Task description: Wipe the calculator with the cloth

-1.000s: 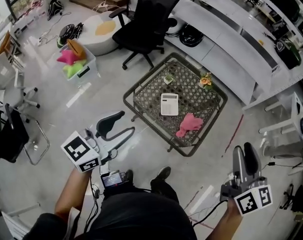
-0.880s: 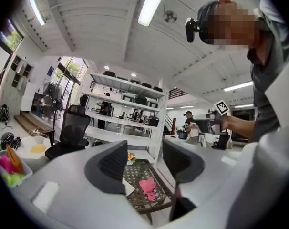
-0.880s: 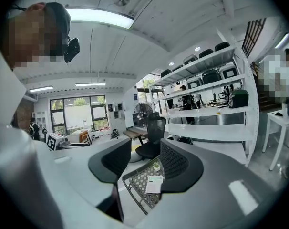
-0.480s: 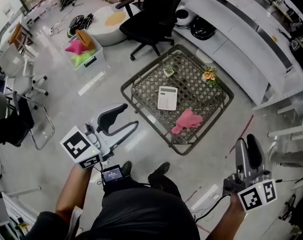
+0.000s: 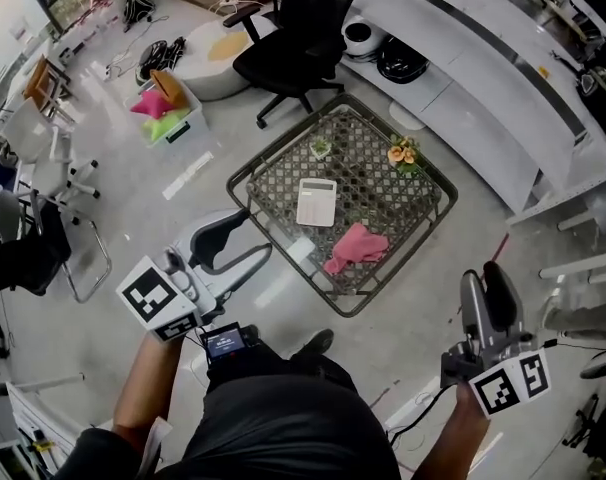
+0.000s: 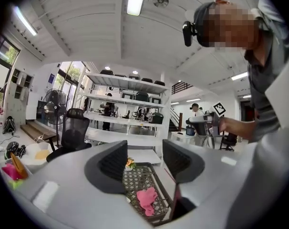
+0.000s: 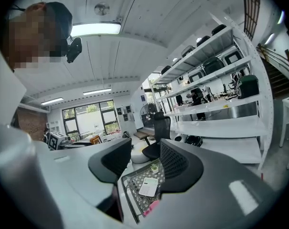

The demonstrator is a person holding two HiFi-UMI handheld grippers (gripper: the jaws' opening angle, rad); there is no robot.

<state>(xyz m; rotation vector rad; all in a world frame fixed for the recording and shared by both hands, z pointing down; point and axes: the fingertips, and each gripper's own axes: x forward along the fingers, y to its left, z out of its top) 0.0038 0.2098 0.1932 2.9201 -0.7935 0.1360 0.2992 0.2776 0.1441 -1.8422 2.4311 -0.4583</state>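
Black office chair (image 5: 303, 28) stands just beyond the table (image 5: 368, 163) bearing the calculator (image 5: 316, 202).

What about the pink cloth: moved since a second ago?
No. The pink cloth still lies just below-right of the calculator, near the same edge of the table.

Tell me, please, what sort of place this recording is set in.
Likely an open-plan office or lab workspace: a black office chair, long white shelves carrying appliances, and a low mesh coffee table holding a calculator and pink cloth.
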